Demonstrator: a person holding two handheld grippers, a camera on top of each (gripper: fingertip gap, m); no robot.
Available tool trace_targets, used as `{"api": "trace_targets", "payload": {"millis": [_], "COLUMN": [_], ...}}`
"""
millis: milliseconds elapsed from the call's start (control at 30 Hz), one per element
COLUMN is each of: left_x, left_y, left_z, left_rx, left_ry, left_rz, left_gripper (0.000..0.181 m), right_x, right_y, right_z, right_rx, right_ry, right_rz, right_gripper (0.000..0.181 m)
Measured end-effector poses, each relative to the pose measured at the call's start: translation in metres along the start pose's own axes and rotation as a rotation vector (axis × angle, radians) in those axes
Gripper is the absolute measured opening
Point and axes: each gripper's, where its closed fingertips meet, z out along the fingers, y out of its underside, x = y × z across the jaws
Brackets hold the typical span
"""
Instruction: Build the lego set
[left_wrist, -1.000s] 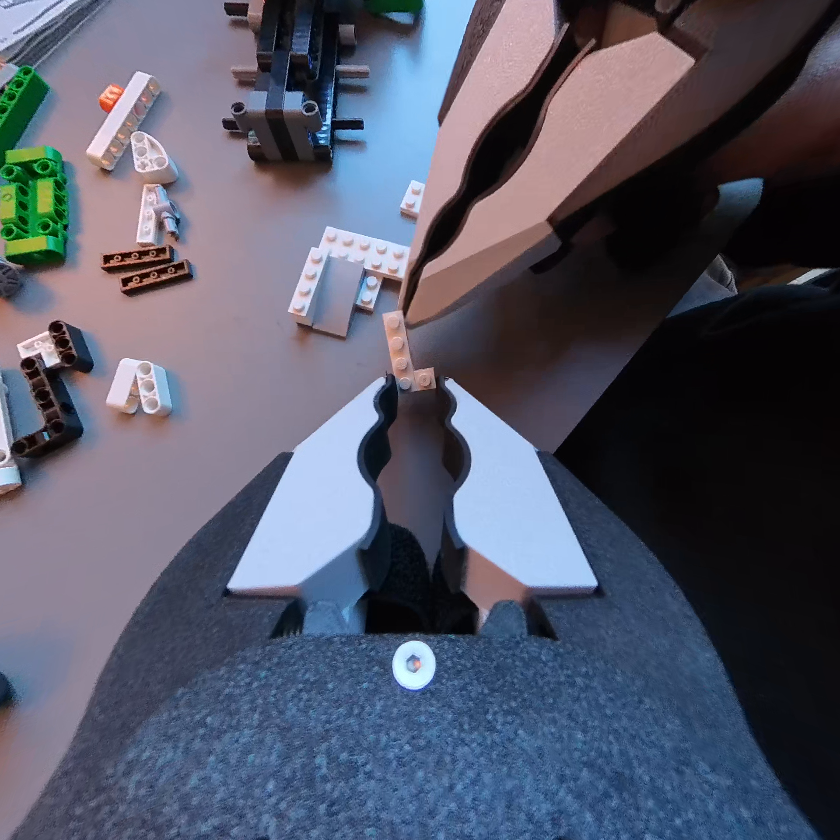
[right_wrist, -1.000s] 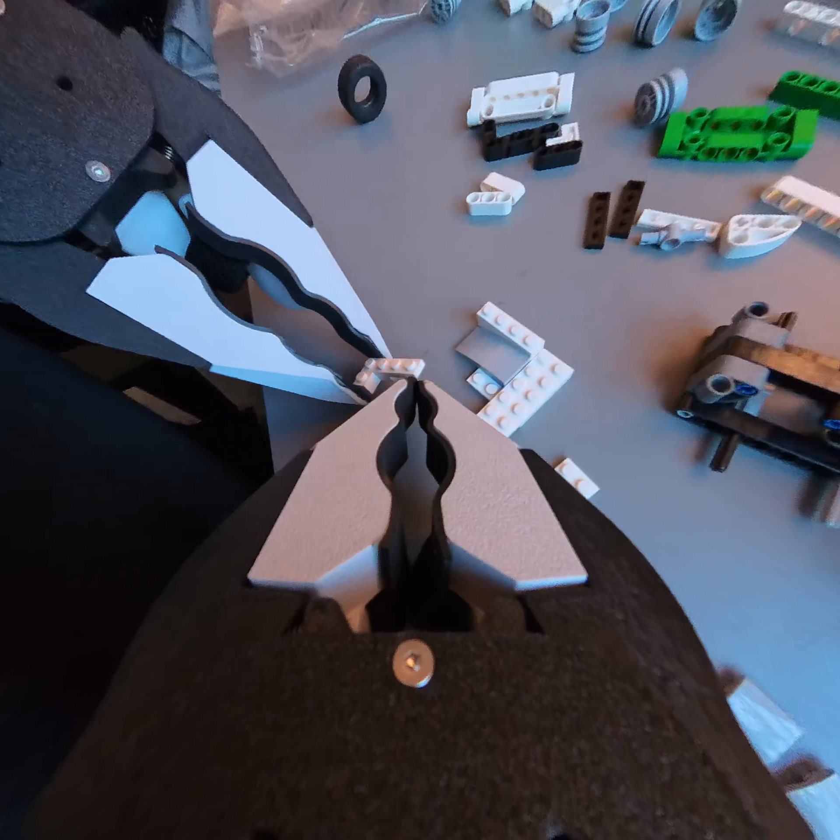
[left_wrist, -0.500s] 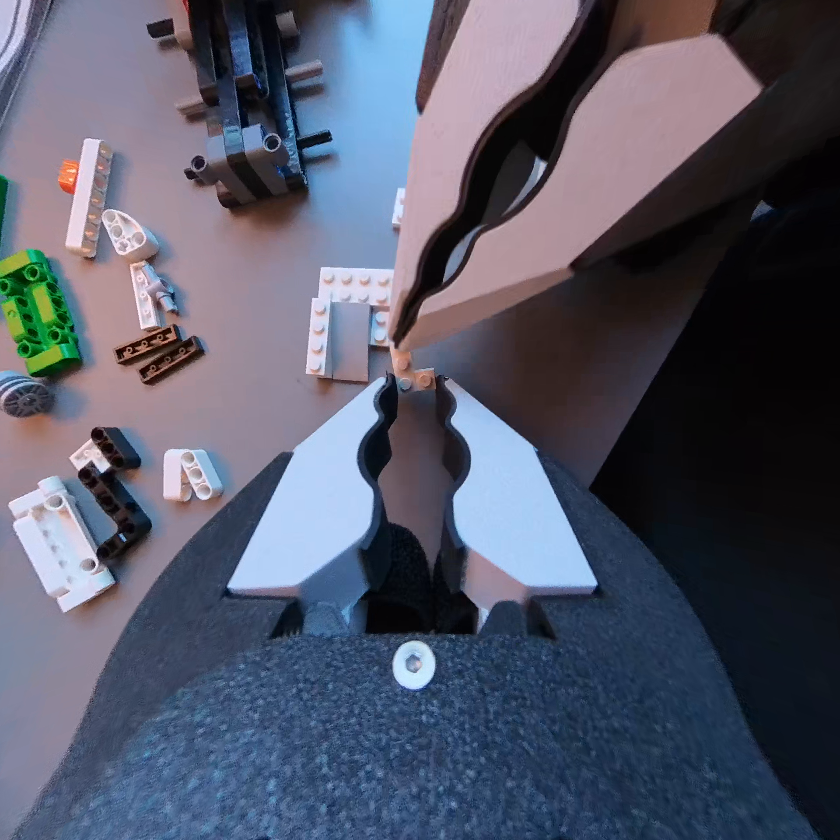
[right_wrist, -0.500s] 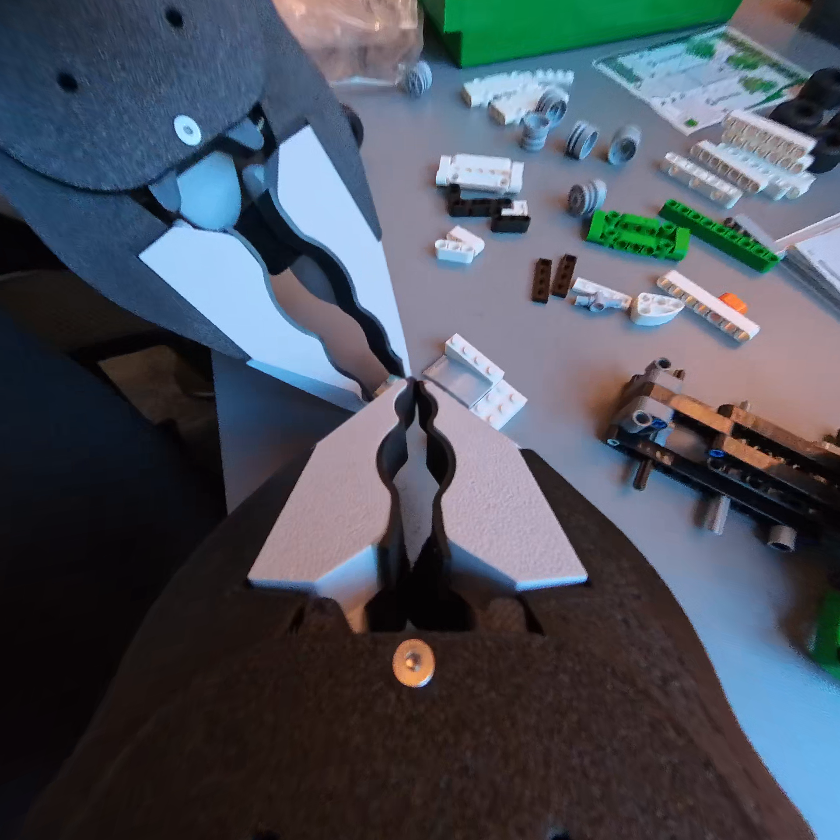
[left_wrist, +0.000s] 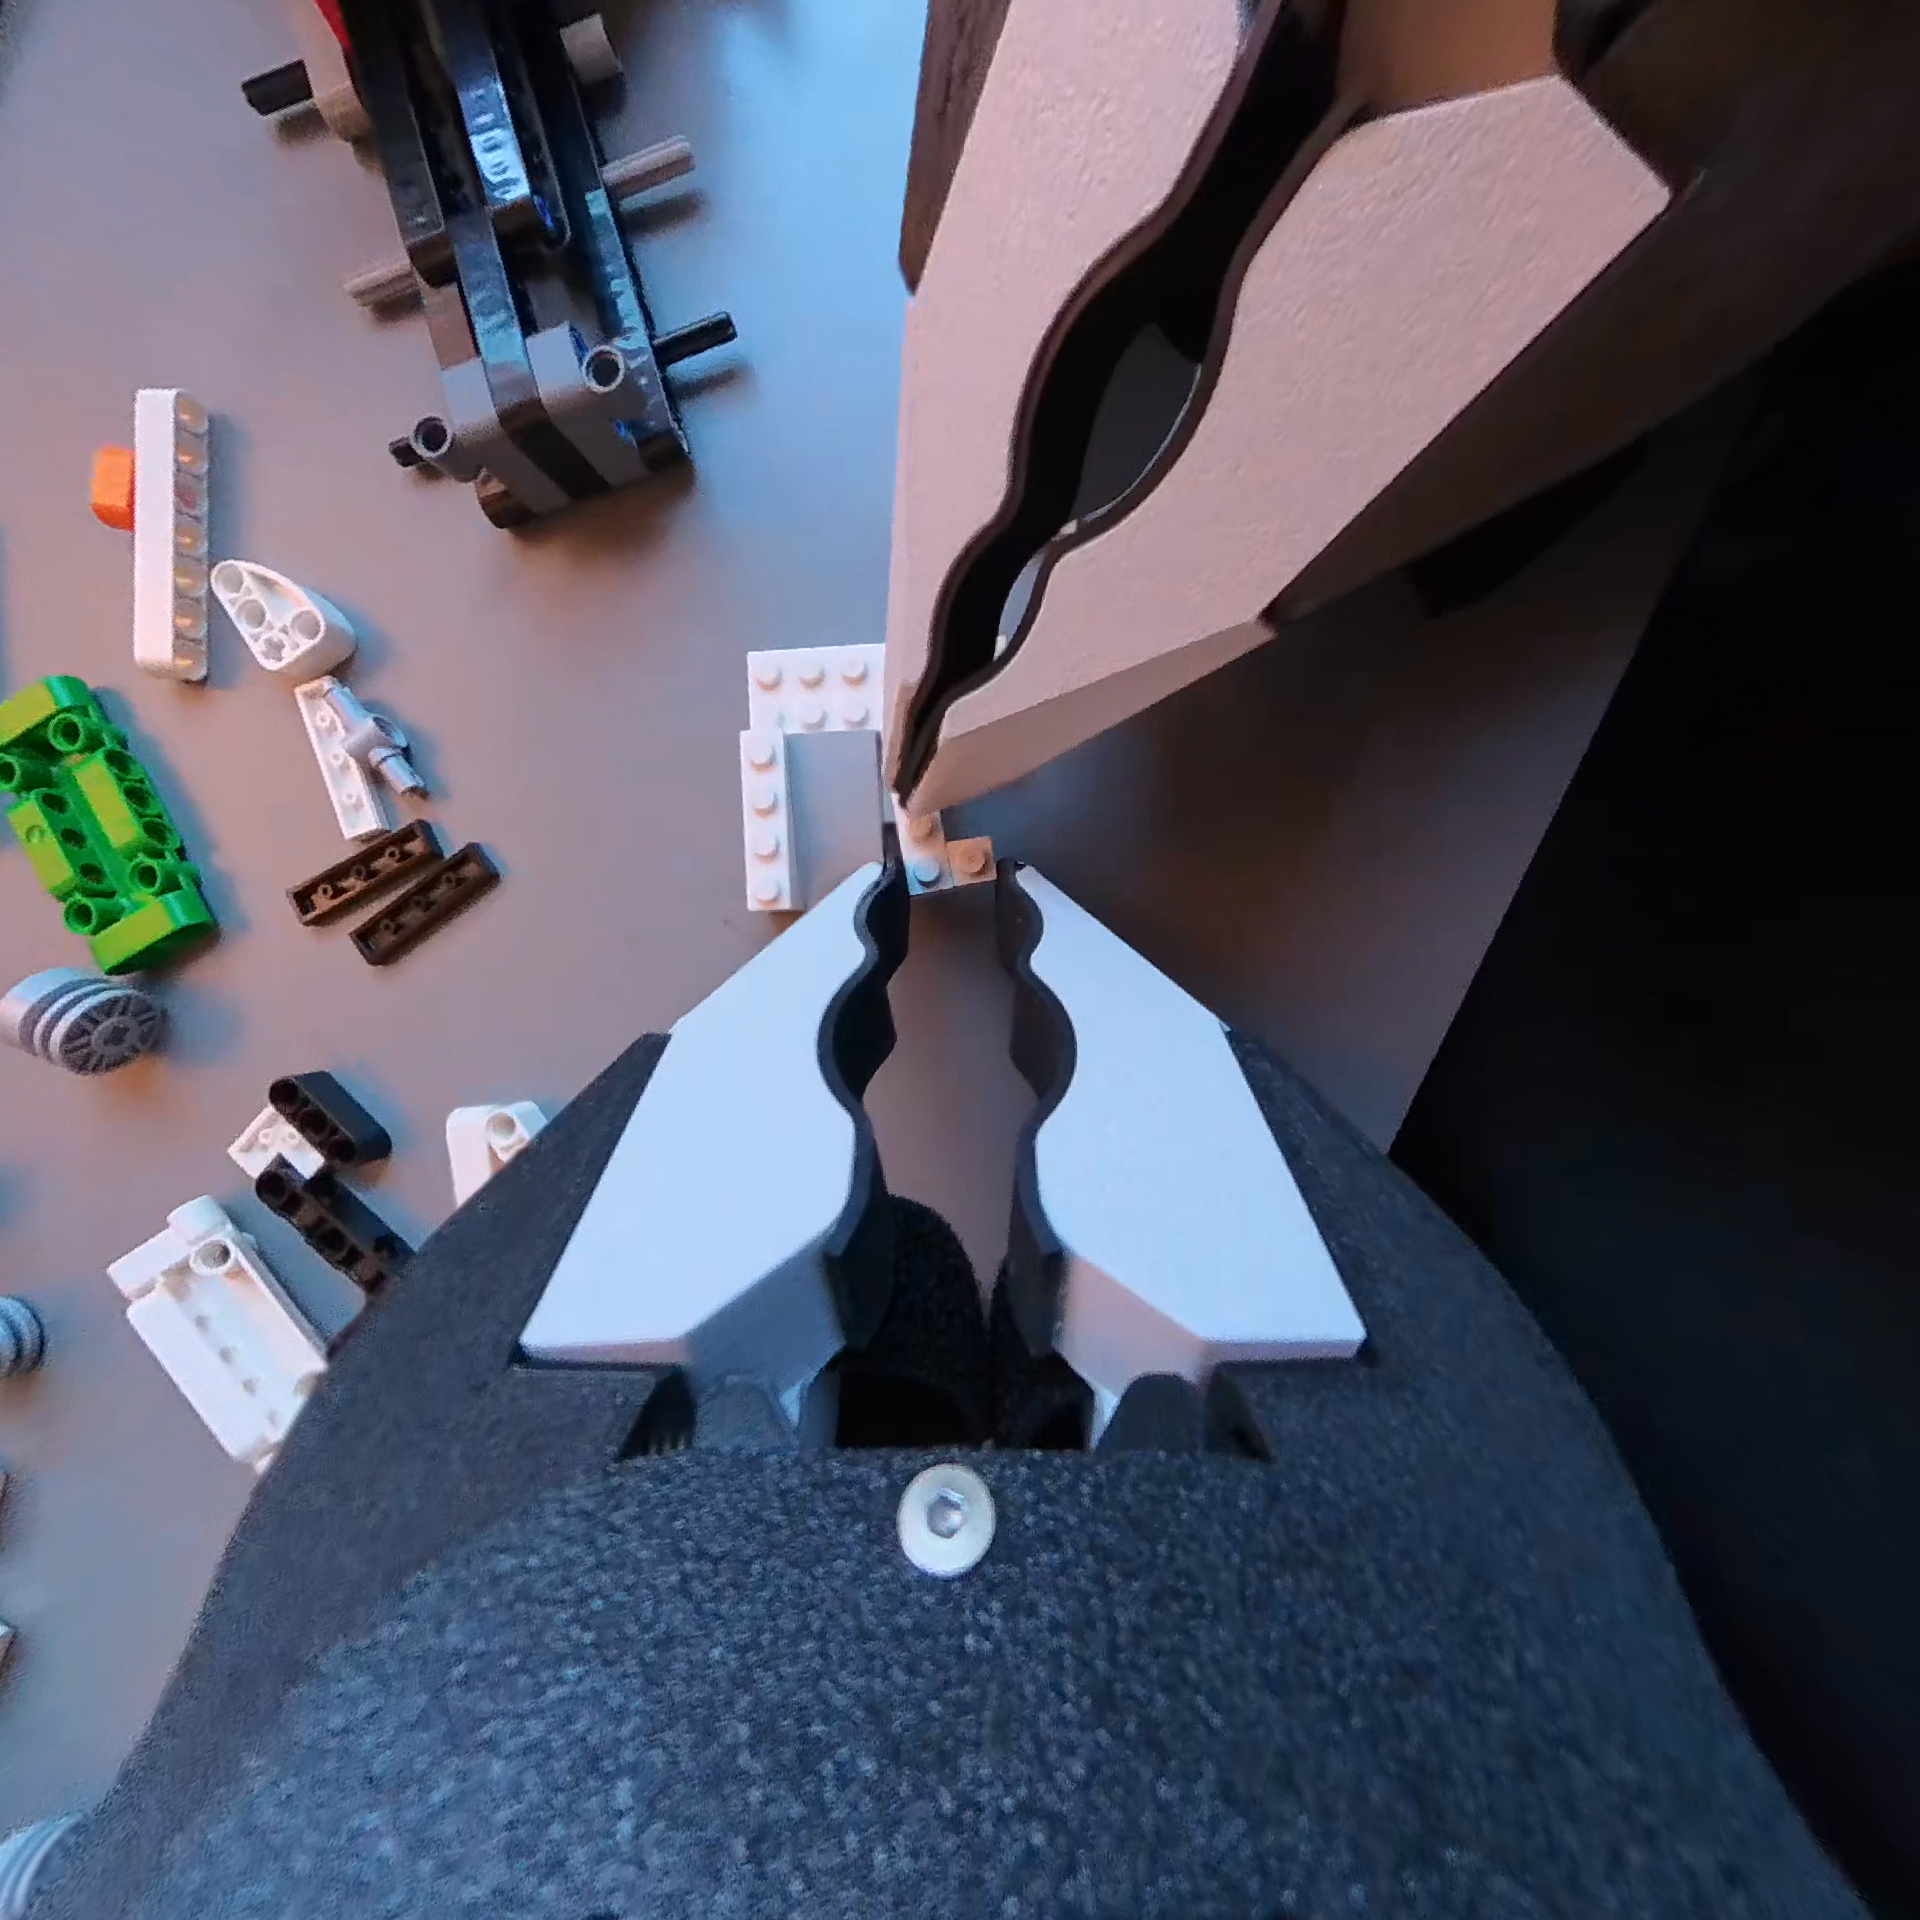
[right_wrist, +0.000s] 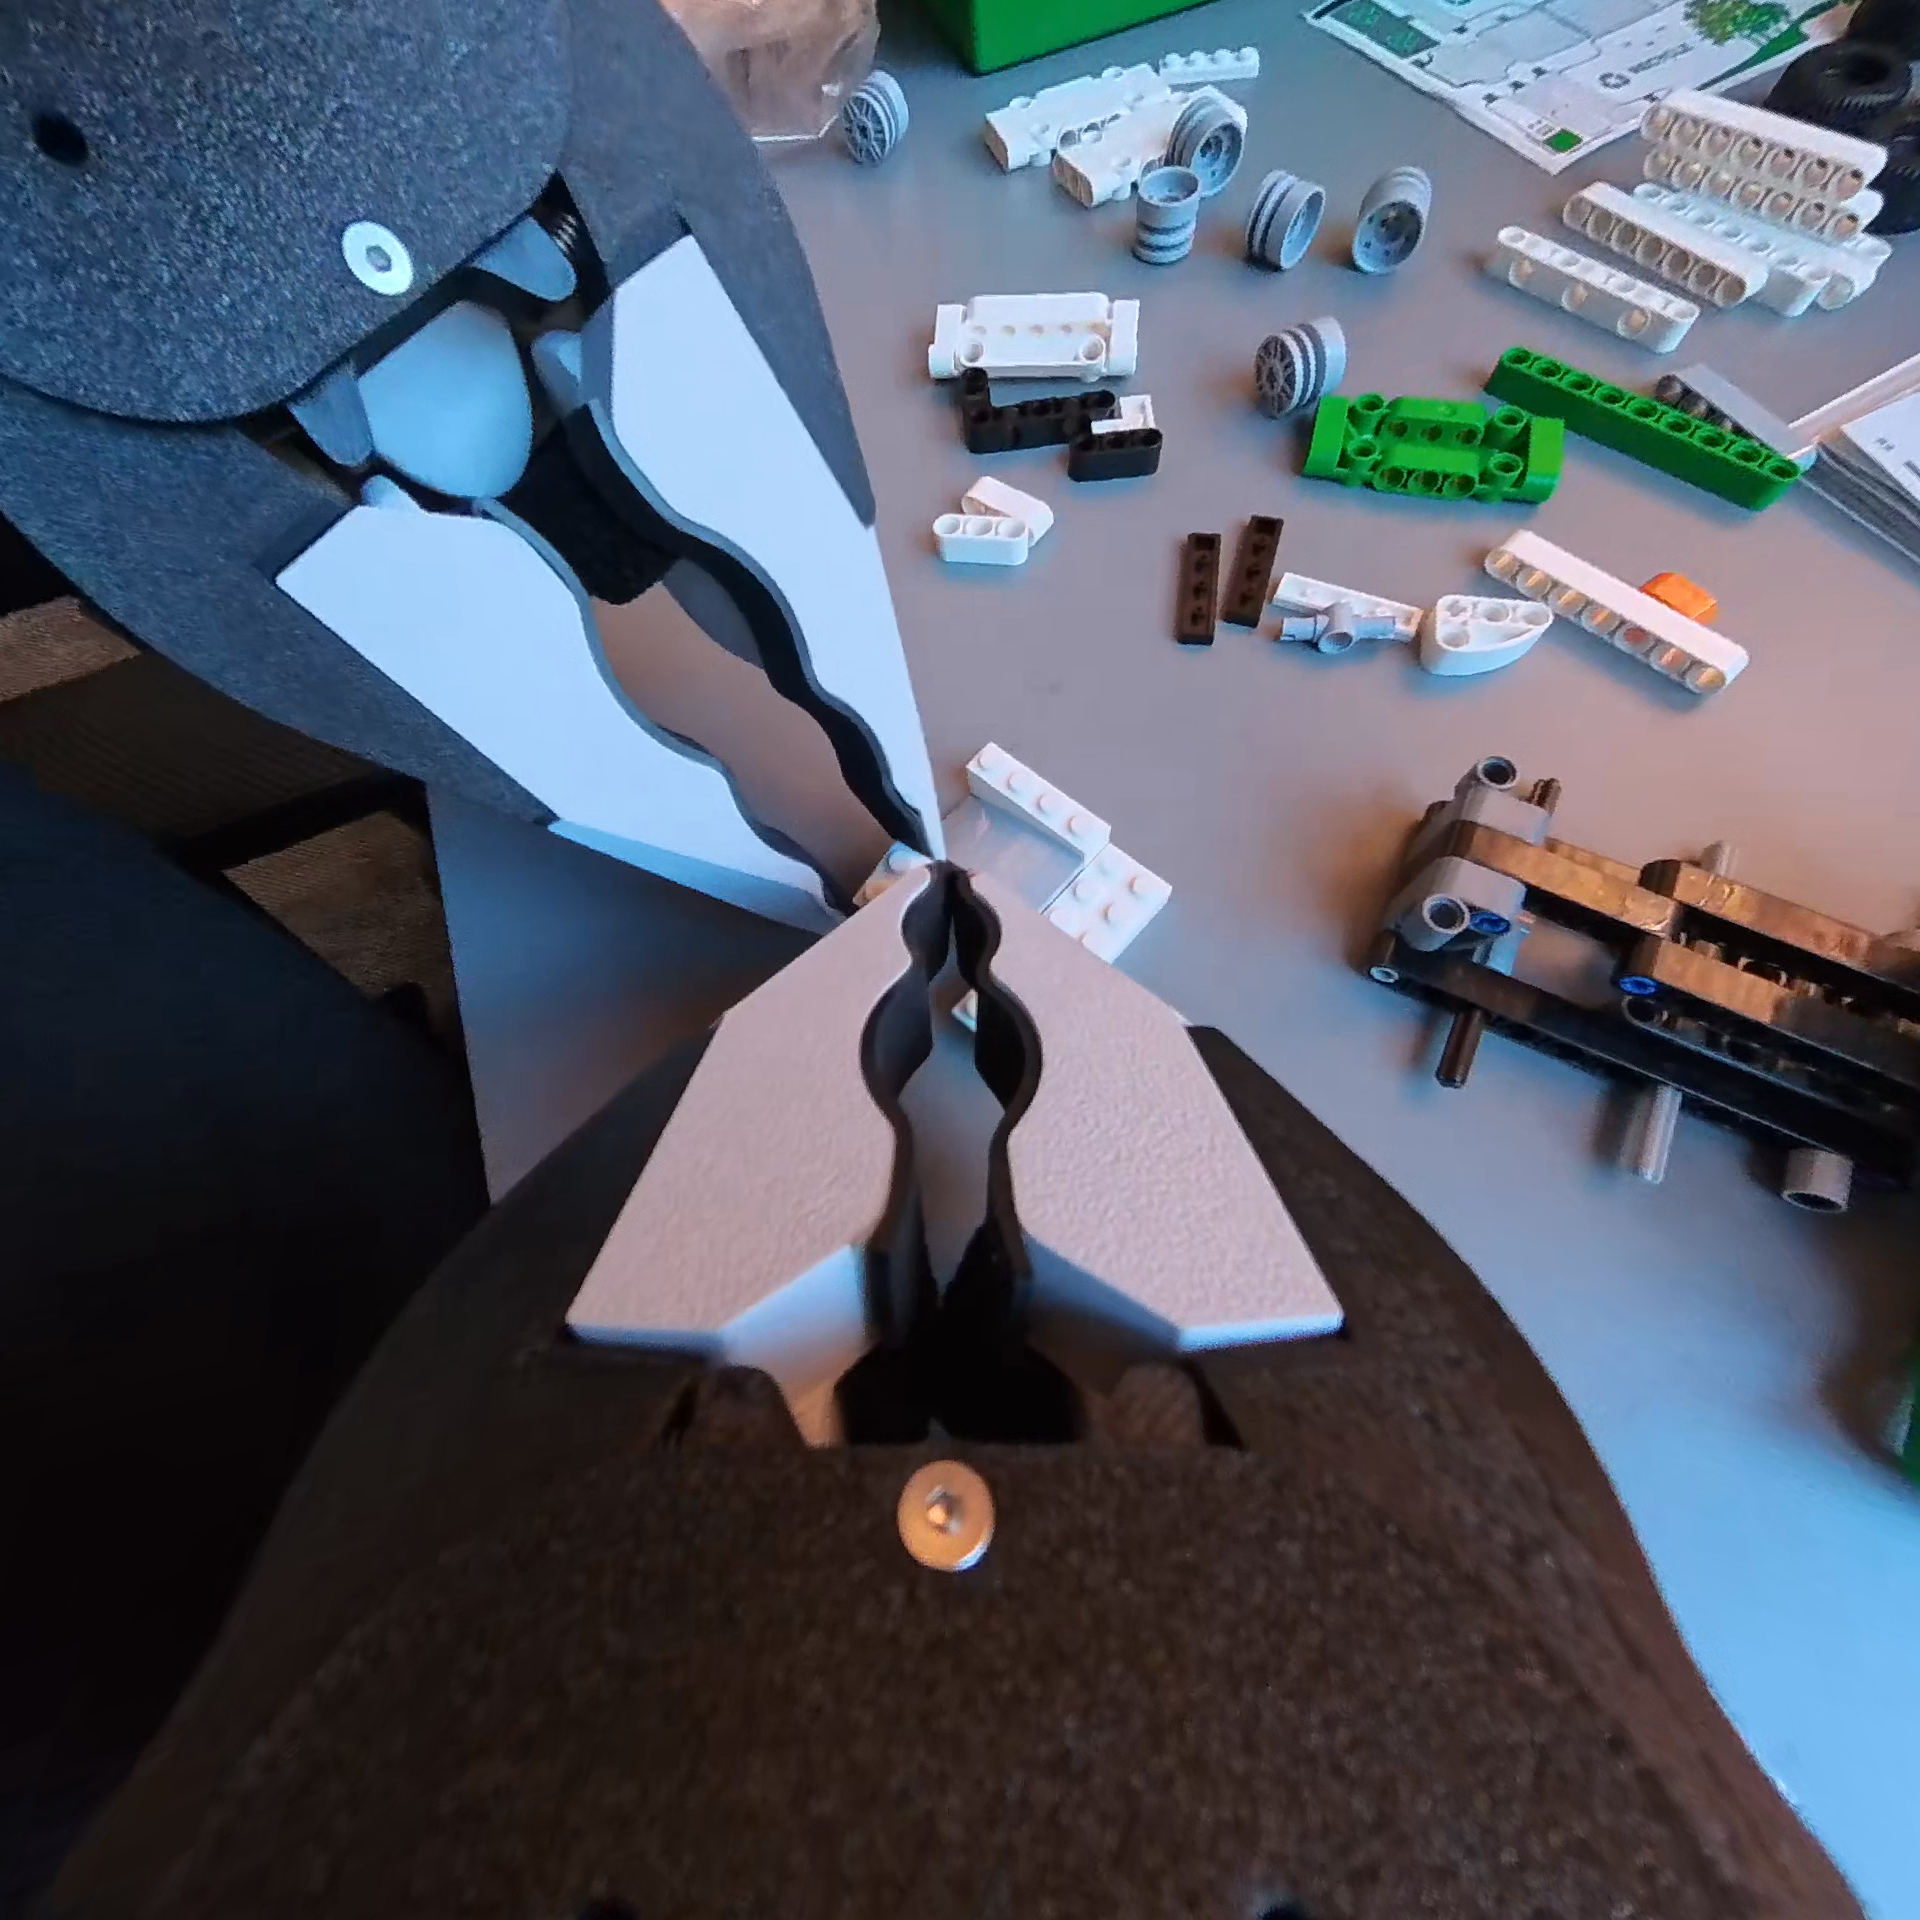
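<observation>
Closing in beside the white plate assembly (left_wrist: 805, 774), right gripper (left_wrist: 906, 795) pinches the small L-plate (left_wrist: 940, 854) held between left gripper (left_wrist: 951, 883)'s parted fingers, readying a handover.

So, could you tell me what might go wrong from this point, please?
The small white L-shaped plate is pinched only at its edges by the left gripper and the right gripper, so it might twist or pop free. It hangs near the table edge, so a drop could send it off the table.
</observation>
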Motion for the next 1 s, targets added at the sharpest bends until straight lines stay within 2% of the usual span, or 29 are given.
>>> {"api": "trace_targets", "payload": {"millis": [667, 867, 1000], "left_x": [-0.005, -0.017, -0.016], "left_y": [0.002, 0.003, 0.004], "left_z": [0.000, -0.001, -0.002], "left_rx": [-0.038, 0.002, 0.039], "left_ry": [0.039, -0.046, -0.077], "left_rz": [0.033, -0.032, -0.068], "left_gripper": [0.016, 0.025, 0.021], "right_x": [0.005, 0.007, 0.007], "right_y": [0.001, 0.004, 0.004], "right_z": [0.003, 0.005, 0.005], "right_rx": [-0.015, -0.039, -0.039], "right_ry": [-0.018, -0.020, -0.028], "right_rz": [0.064, 0.093, 0.103], "right_gripper": [0.000, 0.000, 0.000]}}
